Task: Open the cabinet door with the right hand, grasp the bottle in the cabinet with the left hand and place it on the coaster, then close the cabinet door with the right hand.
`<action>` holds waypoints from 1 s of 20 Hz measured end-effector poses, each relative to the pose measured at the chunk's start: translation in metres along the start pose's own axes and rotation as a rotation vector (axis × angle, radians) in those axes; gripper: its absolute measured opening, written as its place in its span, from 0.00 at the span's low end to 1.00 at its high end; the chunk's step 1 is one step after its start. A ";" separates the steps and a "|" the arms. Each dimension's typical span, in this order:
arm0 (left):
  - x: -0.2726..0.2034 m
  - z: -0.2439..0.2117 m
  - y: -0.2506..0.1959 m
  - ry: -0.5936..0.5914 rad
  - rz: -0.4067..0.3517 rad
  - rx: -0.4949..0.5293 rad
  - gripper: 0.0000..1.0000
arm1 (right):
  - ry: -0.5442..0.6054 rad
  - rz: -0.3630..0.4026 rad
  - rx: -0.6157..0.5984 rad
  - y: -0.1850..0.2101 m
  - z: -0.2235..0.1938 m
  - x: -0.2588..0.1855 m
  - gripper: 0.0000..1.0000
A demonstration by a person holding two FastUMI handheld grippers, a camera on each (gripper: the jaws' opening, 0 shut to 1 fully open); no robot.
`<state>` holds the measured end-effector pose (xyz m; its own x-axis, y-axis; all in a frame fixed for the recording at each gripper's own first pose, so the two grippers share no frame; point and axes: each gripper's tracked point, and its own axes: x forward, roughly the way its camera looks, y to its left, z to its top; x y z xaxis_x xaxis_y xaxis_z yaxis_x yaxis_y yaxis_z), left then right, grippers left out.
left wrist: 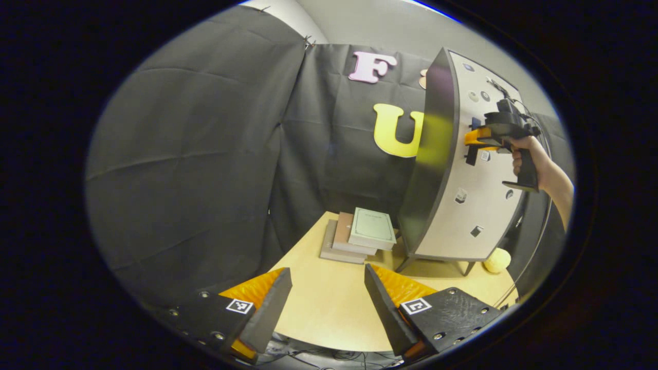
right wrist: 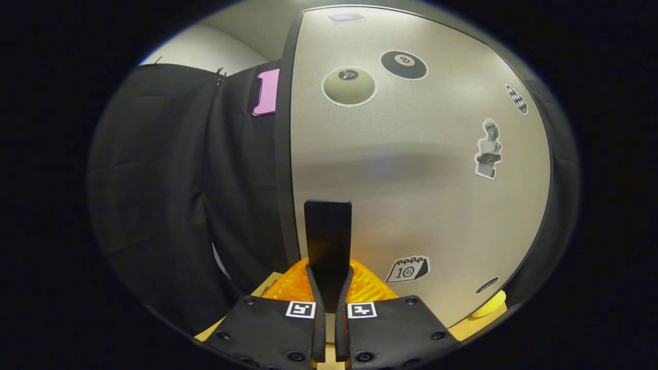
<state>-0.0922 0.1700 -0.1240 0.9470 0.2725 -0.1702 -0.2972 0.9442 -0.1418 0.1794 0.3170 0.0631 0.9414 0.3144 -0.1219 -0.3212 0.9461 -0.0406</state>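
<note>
A: How is the cabinet door [right wrist: 411, 169] seen?
B: A smooth pale panel, dotted with stickers, is seen at 2 o'clock in the left gripper view; its dark flat handle [right wrist: 328, 234] is clenched by the right gripper [right wrist: 328, 288].
A: And the left gripper [left wrist: 326, 298]?
B: Its fingers are spread, nothing held, over a light wooden table [left wrist: 324, 313] where books [left wrist: 360, 236] are stacked at 12 o'clock.

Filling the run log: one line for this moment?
right gripper shut on door handle | left gripper open over table
</note>
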 end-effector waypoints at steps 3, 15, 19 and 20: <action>-0.002 0.000 -0.008 -0.001 -0.007 0.015 0.86 | -0.015 0.018 -0.018 0.000 -0.001 -0.004 0.09; -0.044 0.005 -0.048 -0.049 -0.038 0.054 0.90 | -0.029 0.121 -0.019 -0.003 -0.010 -0.060 0.09; -0.053 0.024 -0.062 -0.088 -0.052 0.086 0.87 | -0.036 0.151 -0.023 -0.010 -0.014 -0.084 0.08; -0.053 0.029 -0.066 -0.098 -0.056 0.094 0.87 | -0.037 0.158 -0.021 -0.012 -0.014 -0.091 0.09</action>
<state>-0.1195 0.0983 -0.0777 0.9704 0.2316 -0.0682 -0.2355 0.9703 -0.0555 0.0964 0.2765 0.0605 0.8819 0.4624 -0.0917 -0.4675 0.8829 -0.0448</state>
